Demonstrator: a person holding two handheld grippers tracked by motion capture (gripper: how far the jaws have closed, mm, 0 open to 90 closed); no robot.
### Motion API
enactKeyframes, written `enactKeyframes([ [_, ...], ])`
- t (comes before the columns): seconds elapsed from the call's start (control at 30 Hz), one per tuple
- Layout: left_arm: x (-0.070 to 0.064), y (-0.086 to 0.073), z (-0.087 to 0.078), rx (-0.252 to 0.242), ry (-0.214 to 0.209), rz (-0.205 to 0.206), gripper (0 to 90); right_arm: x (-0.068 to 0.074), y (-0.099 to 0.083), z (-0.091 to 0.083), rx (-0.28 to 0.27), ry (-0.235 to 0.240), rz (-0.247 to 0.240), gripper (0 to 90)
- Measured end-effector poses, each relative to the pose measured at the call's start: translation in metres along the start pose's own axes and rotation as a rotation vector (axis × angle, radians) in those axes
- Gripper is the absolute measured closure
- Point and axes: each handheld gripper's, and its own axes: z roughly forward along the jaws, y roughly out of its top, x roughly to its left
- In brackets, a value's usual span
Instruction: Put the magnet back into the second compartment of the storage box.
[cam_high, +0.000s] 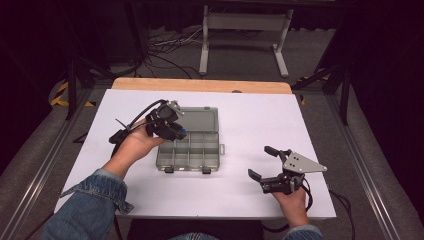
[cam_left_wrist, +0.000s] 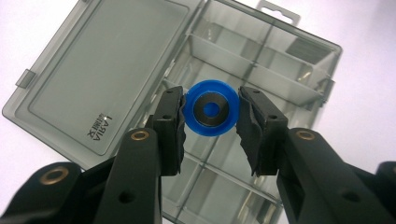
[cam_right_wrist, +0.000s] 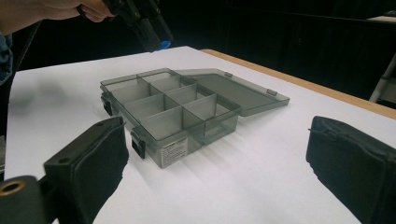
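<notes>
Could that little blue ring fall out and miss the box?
It might. The left gripper pinches the round blue plastic ring with a metal centre only by its curved edges, so it could slip. It hangs above the clear grey plastic divided box near a divider, so it may bounce into the wrong cell. The right gripper isn't steadying the box.

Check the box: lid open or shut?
Open. The box has its lid folded flat on the table, dividers exposed; compartments in view look empty.
</notes>
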Motion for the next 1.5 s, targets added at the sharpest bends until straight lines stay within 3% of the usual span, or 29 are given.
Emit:
enactKeyframes([
  [0.47, 0.011, -0.004, 0.030, 0.053, 0.012, -0.038, 62.6, -0.001, 0.000, 0.000, 0.002, 0.002, 0.004, 5.9],
  [0.83, 0.017, -0.007, 0.049, 0.092, -0.009, -0.064, 62.5, -0.001, 0.000, 0.000, 0.000, 0.006, 0.006, 5.9],
  [1.5, 0.019, -0.009, 0.065, 0.136, -0.023, -0.070, 62.1, 0.000, -0.001, 0.000, 0.001, 0.011, 0.007, 5.9],
])
